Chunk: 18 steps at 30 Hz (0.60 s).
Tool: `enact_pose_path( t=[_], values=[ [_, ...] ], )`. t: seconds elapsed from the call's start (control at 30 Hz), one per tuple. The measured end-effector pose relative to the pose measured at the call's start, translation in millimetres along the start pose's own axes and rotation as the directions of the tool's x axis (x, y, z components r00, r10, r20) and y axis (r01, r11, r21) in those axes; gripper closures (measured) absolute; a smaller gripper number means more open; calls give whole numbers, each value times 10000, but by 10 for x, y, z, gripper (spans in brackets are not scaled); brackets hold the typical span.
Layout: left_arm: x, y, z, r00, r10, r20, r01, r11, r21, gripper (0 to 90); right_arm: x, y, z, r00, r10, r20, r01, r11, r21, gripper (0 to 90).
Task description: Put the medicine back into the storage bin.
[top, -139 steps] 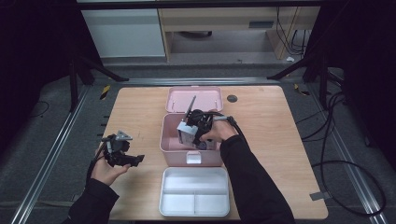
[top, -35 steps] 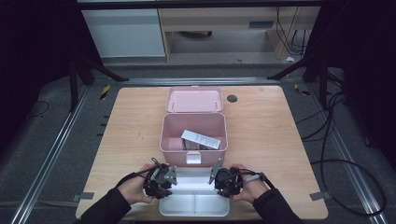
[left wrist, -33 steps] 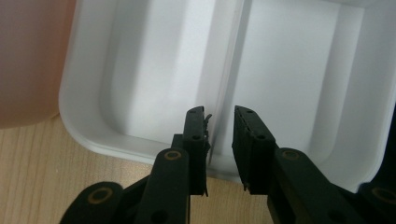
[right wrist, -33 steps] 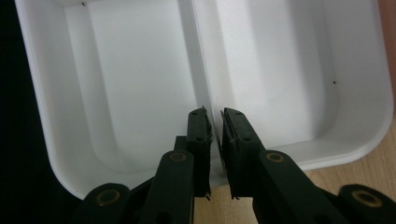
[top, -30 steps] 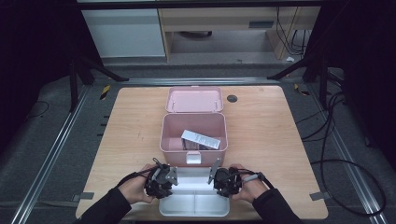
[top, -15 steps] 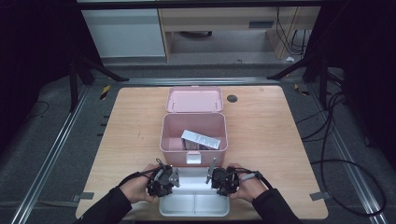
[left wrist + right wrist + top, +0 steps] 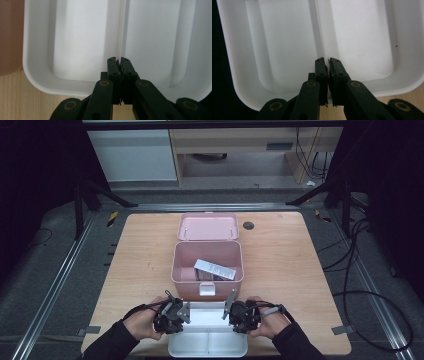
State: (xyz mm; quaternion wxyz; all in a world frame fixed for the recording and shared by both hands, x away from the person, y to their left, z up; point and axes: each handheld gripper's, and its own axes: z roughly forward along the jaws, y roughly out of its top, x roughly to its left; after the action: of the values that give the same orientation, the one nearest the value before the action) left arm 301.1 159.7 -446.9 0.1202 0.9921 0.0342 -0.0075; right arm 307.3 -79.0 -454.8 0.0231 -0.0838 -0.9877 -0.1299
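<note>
The left gripper [image 7: 119, 65] has its jaws pressed onto the thin middle divider of the white tray [image 7: 35, 75], having just been closing on it; in the left gripper view the divider runs straight up from between the two black jaw tips, with a shallow compartment on either side. The right gripper [image 7: 325, 65] grips the same divider from the opposite side of the tray, its jaws drawn together on the wall. In the high view the left gripper [image 7: 176, 312] and the right gripper [image 7: 235, 312] face each other across the tray [image 7: 207, 347], each held in a hand that comes in from the near edge. The tray lies at the near edge of the wooden table [image 7: 135, 250], at its middle. Just beyond it, touching or nearly touching its far rim, stands an open pink box [image 7: 181, 265] with a flat white packet [image 7: 215, 269] lying slantwise inside. The pink lid [image 7: 208, 226] lies flat just behind the box.
</note>
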Motion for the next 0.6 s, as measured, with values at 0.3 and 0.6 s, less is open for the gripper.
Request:
enact_pose_path(
  t=[0.3,0.6],
  values=[
    [-168,119,-397,9998,200,11,-199,9995,-226,881,162,-10,-403,9996,-100,-250,95,9998,-177,862],
    [-101,217,-748,9990,391,-219,-397,9988,-284,886,132,52,-824,9997,-230,108,236,9980,-589,864]
  ],
)
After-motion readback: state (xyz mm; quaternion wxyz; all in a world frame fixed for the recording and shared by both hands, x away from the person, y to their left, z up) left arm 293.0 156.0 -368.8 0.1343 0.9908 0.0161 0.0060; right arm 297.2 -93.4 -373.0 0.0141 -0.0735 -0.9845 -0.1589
